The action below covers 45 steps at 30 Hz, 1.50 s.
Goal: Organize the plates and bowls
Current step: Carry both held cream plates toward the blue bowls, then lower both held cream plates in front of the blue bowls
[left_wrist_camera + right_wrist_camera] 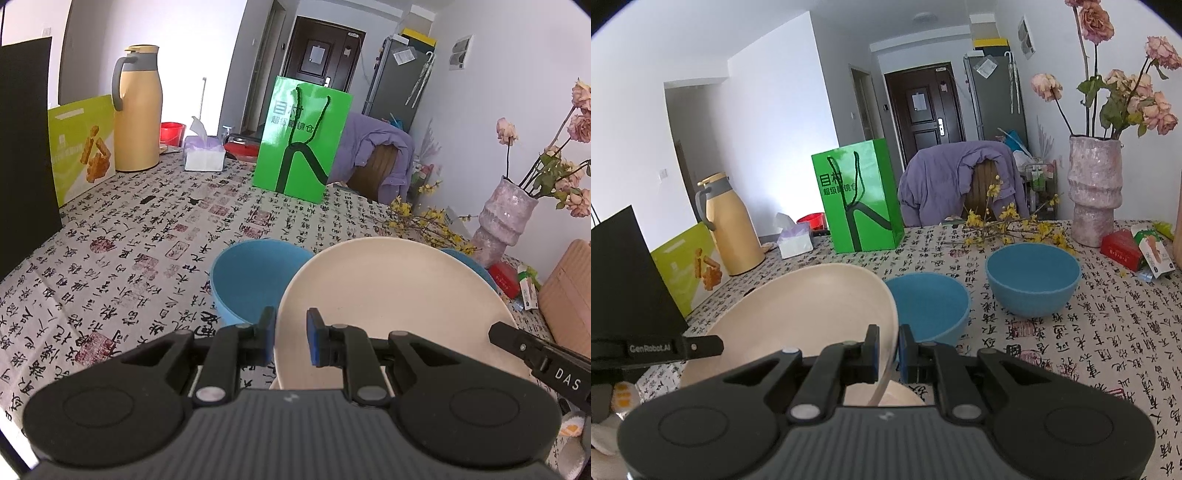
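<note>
Left wrist view: left gripper point(291, 334) has its fingers point(267, 325) pinching the near-left rim of the cream plate point(391, 306), which is held tilted above the bench point(110, 258). Right wrist view: right gripper point(887, 350) pinches the opposite rim of the same plate point(798, 314), fingers point(872, 350) nearly pressed together with only the thin edge between them. A second cream plate point(901, 397) shows just under the raised one (only a sliver is visible).

Landmark: the raised plate. One blue bowl point(929, 306) sits just beyond its far edge; the other blue bowl point(1032, 278) stands farther off, near the pink vase point(1095, 192). Green bag point(303, 142) is well behind.

Risks, as judged:
- Both grips are on the rim alone. If one hand leads the other, the plate could twist and slip out of a pinch.
- Lowering while tilted could catch the nearer bowl's rim and shove it.
- Setting down off-centre on the lower plate could leave the stack skewed or sliding.
- Yellow flower twigs point(1008, 225) lie beyond the bowls; a wide sweep could drag them.
</note>
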Each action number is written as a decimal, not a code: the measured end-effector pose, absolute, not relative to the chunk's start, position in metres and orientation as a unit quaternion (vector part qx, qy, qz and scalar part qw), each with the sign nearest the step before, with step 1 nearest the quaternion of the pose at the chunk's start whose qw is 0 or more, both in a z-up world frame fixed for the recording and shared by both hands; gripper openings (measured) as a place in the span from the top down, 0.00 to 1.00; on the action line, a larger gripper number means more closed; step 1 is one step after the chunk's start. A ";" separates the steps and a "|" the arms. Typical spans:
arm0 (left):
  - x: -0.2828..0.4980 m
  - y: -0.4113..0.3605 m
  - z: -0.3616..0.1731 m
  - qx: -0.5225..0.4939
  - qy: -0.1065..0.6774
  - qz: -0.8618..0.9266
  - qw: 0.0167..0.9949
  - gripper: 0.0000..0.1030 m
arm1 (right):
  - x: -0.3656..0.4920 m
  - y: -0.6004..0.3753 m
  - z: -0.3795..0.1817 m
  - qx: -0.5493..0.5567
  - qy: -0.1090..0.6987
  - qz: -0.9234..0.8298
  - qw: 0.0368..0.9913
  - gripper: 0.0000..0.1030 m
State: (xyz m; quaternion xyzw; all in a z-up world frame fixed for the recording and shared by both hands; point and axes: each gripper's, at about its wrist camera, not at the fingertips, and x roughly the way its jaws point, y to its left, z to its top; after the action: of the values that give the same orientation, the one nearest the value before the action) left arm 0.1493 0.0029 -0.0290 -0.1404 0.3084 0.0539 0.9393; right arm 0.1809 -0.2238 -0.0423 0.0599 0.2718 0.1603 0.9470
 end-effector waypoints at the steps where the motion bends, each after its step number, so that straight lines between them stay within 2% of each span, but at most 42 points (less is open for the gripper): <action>1: 0.149 0.003 -0.030 -0.141 0.309 0.054 0.939 0.83 | 0.181 -0.224 -0.043 0.060 0.273 0.161 0.947 0.90; 45: 0.133 0.006 -0.069 -0.147 0.331 0.048 0.931 0.83 | 0.175 -0.226 -0.094 0.058 0.328 0.172 0.927 0.90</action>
State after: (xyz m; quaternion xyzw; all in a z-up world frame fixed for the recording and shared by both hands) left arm 0.1331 0.0056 -0.0689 -0.1465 0.3311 0.0483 0.9309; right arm 0.1747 -0.2261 -0.0937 0.0578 0.3277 0.1722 0.9272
